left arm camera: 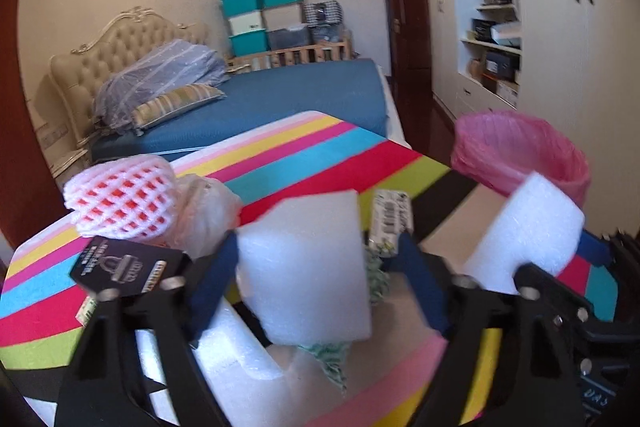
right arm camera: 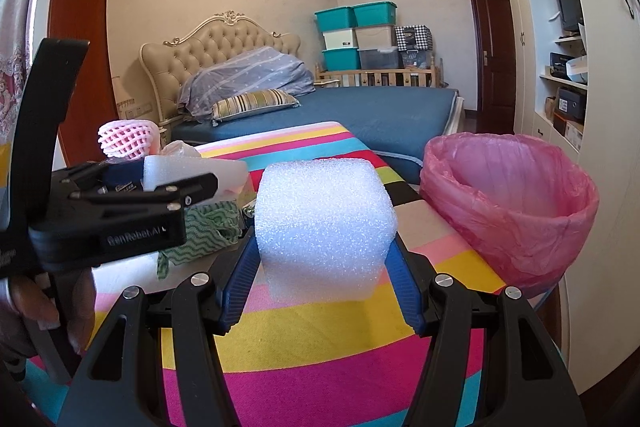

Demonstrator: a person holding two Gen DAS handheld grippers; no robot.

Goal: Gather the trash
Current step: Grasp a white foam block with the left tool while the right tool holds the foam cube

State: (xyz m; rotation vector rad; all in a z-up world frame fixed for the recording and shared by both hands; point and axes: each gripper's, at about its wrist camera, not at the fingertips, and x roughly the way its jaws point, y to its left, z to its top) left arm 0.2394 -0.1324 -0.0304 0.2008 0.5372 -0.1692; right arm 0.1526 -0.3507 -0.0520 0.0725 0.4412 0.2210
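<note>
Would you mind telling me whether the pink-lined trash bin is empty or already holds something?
Empty, as far as visible: the right wrist view looks into the pink-lined trash bin and shows only bare pink liner; its very bottom is hidden.

The striped table (right arm camera: 320, 339) carries a foam net (left arm camera: 120, 203), green cloth (right arm camera: 200, 231) and pink-lined bin (right arm camera: 508, 211).

Coarse, matt white foam block (right arm camera: 326, 223); thin glossy pink plastic bin liner (right arm camera: 508, 203); woven striped cloth (right arm camera: 320, 339).

Both wrist views low over striped table (left arm camera: 304, 155), facing bed (right arm camera: 360, 111).
</note>
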